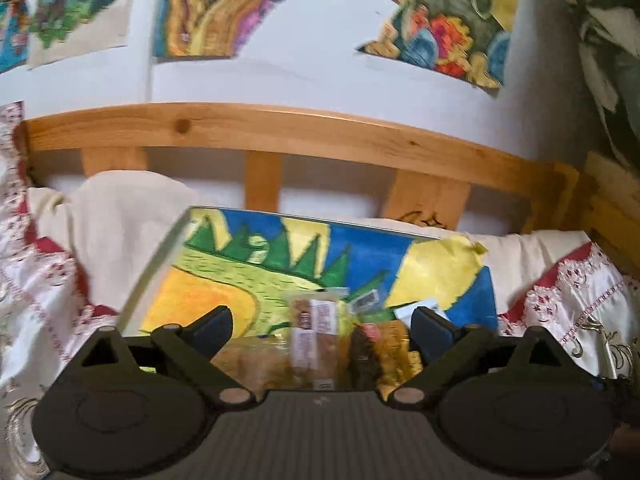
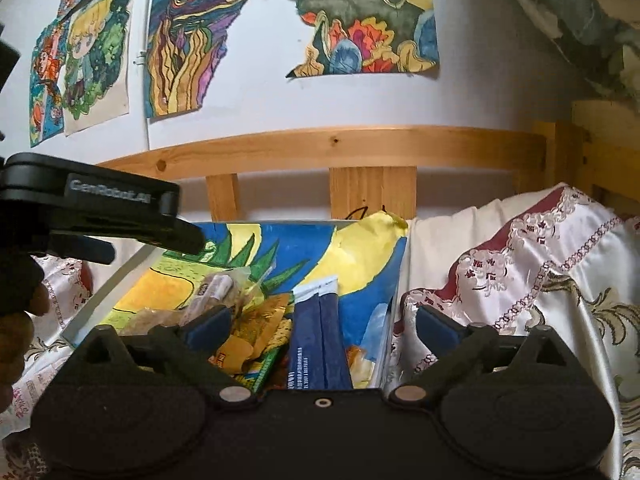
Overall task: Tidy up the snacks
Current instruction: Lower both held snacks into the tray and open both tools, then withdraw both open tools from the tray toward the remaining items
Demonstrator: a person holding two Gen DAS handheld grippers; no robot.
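Crinkly wrapped snacks [image 2: 256, 320] lie heaped on a painted board [image 2: 360, 256] on the bed, with a dark blue packet [image 2: 320, 344] among them just ahead of the right gripper [image 2: 320, 322], whose jaws are spread wide with nothing pinched. The left gripper [image 1: 322, 326] hovers over the same heap, its jaws likewise spread and empty (its view is blurred, so the wrappers there are hard to tell apart). With both tools close over loose, overlapping packets, one likely slip is a finger nudging neighbours off the board onto the satin bedcover [image 2: 520, 264], or a jaw closing on two wrappers at once.
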